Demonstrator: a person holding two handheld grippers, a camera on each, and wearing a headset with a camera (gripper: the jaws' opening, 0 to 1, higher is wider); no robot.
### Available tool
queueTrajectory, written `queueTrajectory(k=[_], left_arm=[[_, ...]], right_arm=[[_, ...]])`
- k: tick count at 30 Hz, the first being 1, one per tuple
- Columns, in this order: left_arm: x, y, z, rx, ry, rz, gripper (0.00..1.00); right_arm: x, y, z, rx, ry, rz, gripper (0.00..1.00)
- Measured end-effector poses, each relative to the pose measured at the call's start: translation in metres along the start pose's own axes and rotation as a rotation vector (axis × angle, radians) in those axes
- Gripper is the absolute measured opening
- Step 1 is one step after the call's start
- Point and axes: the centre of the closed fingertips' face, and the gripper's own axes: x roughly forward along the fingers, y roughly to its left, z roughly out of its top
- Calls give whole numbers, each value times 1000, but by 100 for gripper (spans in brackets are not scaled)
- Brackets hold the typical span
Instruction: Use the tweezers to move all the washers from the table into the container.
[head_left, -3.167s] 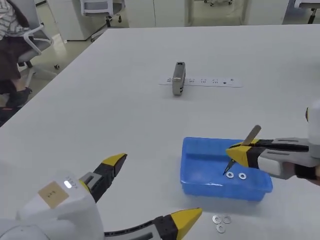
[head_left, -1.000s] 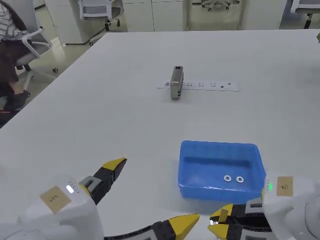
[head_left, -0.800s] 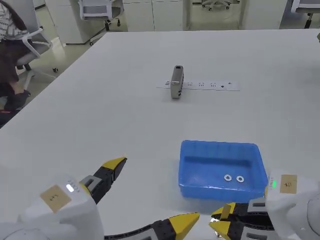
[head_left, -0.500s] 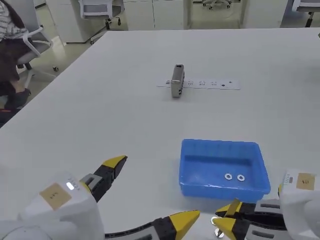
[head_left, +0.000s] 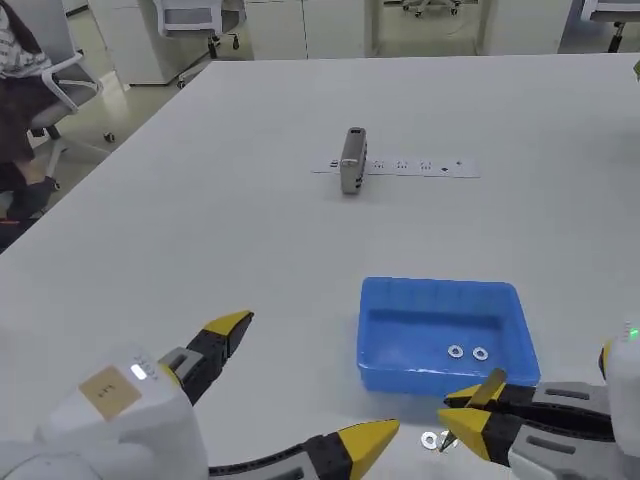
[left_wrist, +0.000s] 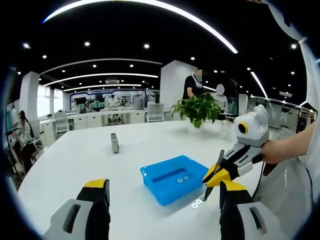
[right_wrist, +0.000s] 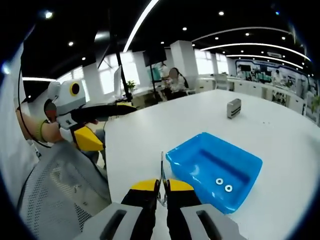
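- The tweezers (right_wrist: 162, 175), thin, flat metal, are seen clamped between the closed jaws of the right gripper (head_left: 465, 412). Their tips are pointed down at the table just beside the container's near edge. Whether a washer is pinched cannot be told.
- Loose washers (head_left: 430, 440), small metal rings, are seen on the table (head_left: 250, 230) just outside that near edge. One is plain in the head view and two are seen in the left gripper view.
- The container (head_left: 440, 288) is a shallow blue plastic tray with a raised rim. Two washers (head_left: 467, 352) are seen lying flat inside it, toward its near right side.
- The left gripper (head_left: 305, 380) is held spread wide and empty, left of the container.
- Bare white tabletop is seen on every side of the container. One grey block (head_left: 353, 158) on a power strip (head_left: 420, 166) lies well beyond its far edge.
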Motion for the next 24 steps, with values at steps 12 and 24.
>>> queueTrajectory(k=[12, 24], left_arm=[[-1, 1, 0, -2, -2, 3, 92], [-2, 3, 2, -10, -11, 10, 92]], right_arm=[[-10, -11, 29, -24, -67, -33, 3], [-12, -27, 50, -39, -94, -59, 3]])
